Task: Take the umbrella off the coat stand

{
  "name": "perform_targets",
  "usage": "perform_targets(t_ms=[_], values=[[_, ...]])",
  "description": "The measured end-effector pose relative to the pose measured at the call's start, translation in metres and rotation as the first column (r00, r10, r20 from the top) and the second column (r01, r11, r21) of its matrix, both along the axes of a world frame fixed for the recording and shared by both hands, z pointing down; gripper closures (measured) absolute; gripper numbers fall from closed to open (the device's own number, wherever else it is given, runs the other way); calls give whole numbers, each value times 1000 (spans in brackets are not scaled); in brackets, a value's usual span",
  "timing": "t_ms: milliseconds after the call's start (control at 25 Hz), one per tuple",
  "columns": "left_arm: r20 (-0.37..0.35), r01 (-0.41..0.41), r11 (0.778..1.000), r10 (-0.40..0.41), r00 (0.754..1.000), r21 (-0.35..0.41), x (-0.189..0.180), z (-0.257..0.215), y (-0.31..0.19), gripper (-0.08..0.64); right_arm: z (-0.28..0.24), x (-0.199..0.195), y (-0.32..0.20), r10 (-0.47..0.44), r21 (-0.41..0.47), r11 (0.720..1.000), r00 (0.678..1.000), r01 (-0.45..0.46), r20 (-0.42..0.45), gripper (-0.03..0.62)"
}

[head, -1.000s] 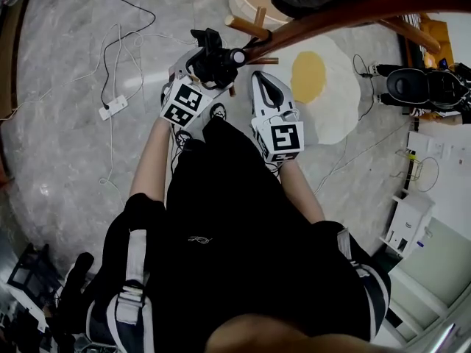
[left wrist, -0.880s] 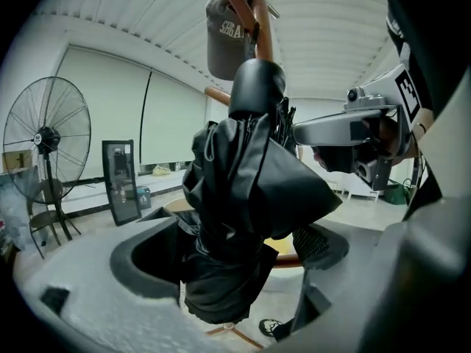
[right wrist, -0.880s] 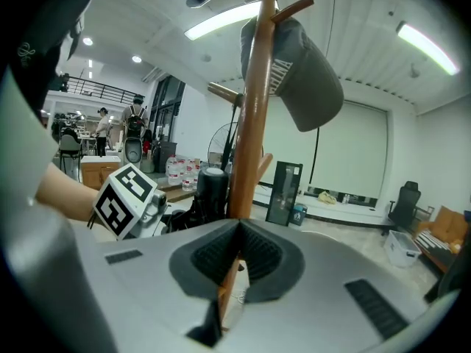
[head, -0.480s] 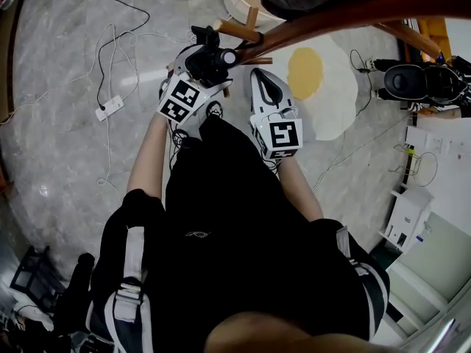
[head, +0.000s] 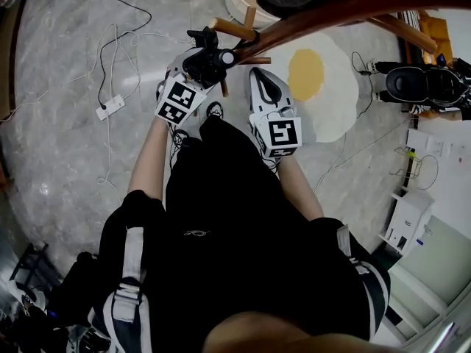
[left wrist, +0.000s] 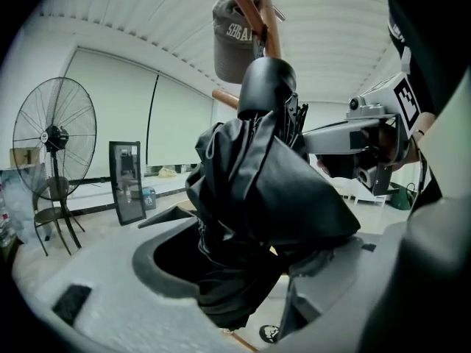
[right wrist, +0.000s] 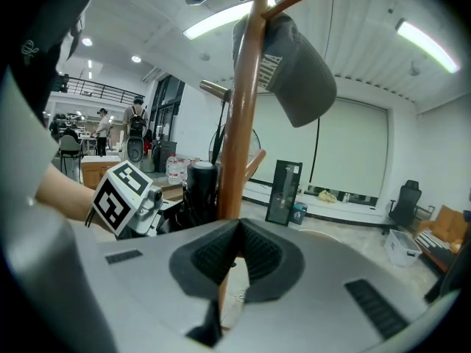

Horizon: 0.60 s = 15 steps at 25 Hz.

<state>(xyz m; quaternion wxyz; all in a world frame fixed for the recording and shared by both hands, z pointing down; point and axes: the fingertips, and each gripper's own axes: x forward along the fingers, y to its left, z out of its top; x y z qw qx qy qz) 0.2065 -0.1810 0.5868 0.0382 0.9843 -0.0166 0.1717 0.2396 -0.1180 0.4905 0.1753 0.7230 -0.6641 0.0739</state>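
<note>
A folded black umbrella point(left wrist: 257, 190) hangs against the wooden coat stand point(head: 331, 13), its rounded handle point(left wrist: 266, 87) up by a peg. My left gripper point(left wrist: 243, 271) has just been closing, and its jaws press on the umbrella's bunched fabric from both sides. The head view shows this gripper point(head: 202, 65) at the umbrella point(head: 212, 59), close to the stand's pole. My right gripper point(right wrist: 239, 230) is shut with nothing in it, just in front of the pole point(right wrist: 239, 123), to the right of the left gripper point(right wrist: 125, 197). A grey cap point(right wrist: 294, 72) hangs on a higher peg.
An egg-shaped rug point(head: 320, 87) lies on the marble floor beyond the stand. A power strip point(head: 110, 109) with loose cables lies to the left. A standing fan point(left wrist: 55, 138) and a small mirror point(left wrist: 126, 181) are by the far wall. A black device point(head: 427, 87) sits at the right.
The left gripper and the umbrella sit slightly higher and further left in the head view. The right gripper has kept its place.
</note>
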Motion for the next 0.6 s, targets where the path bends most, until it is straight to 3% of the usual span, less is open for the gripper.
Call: perform_targets(t_ms=[600], values=[[-44,74,997,-73,996,9,-11,-33,9,261,-8,-6,6,-6,40,999,1000,5,11,586]])
